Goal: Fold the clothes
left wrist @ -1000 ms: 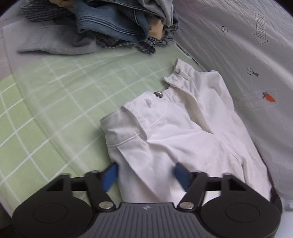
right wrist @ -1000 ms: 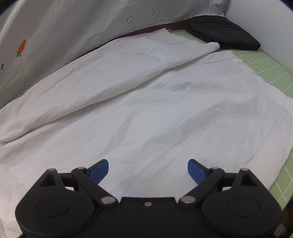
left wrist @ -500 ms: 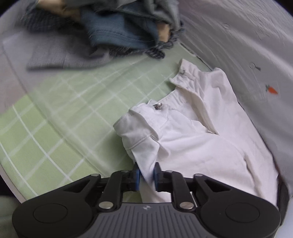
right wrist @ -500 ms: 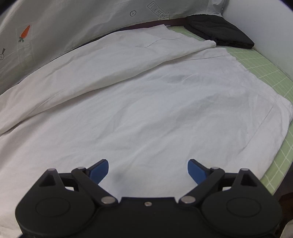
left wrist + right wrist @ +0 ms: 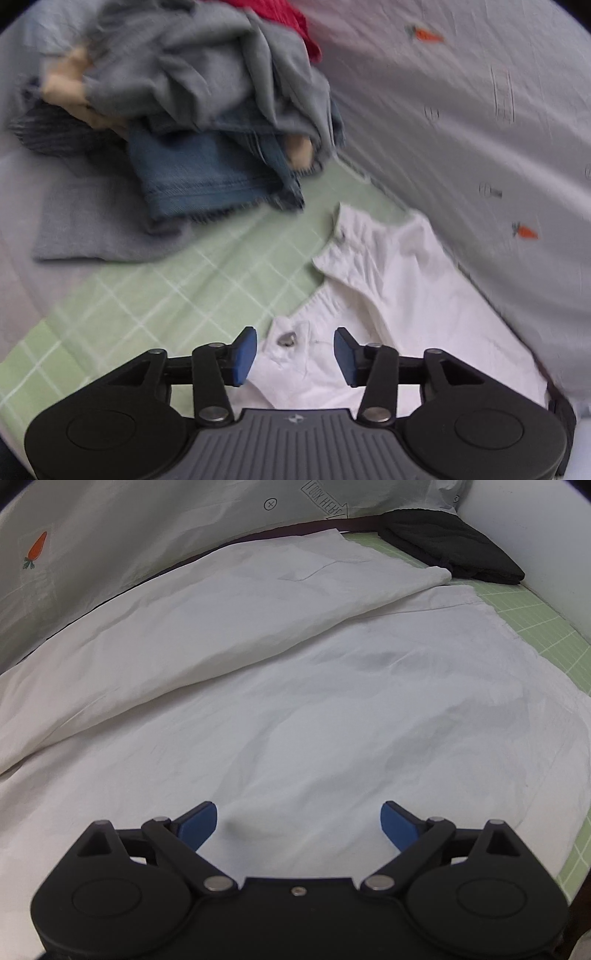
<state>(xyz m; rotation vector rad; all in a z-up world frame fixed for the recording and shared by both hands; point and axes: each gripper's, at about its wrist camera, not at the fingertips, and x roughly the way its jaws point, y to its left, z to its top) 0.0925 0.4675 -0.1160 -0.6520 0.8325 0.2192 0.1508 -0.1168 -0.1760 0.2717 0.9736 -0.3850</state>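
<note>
The left gripper [image 5: 291, 350] hangs just above the waistband of the white trousers [image 5: 399, 302], its jaws half apart after just opening again, with nothing pinched between the blue pads [image 5: 242, 350]; the metal waist button [image 5: 286, 338] shows in the gap below them. The right gripper [image 5: 299, 823] hovers over the trouser legs [image 5: 295, 701] farther along the same garment, jaws spread wide and empty.

The trousers lie lengthwise on the green checked mat [image 5: 166, 295], one leg overlapping the other, the hems reaching toward a black folded garment [image 5: 450, 550] at the far end of the mat. Beyond the waistband, a loose heap of unfolded clothes [image 5: 207, 122], denim, grey and a patch of red, sits on the mat's other end. A grey sheet with carrot prints [image 5: 480, 129] runs along the trousers' far side.

Judging by the layout, the work is at an early stage: the trousers appear laid out and halved leg on leg, but the crosswise folds remain, and the heap waits untouched. Only the black piece looks finished.
</note>
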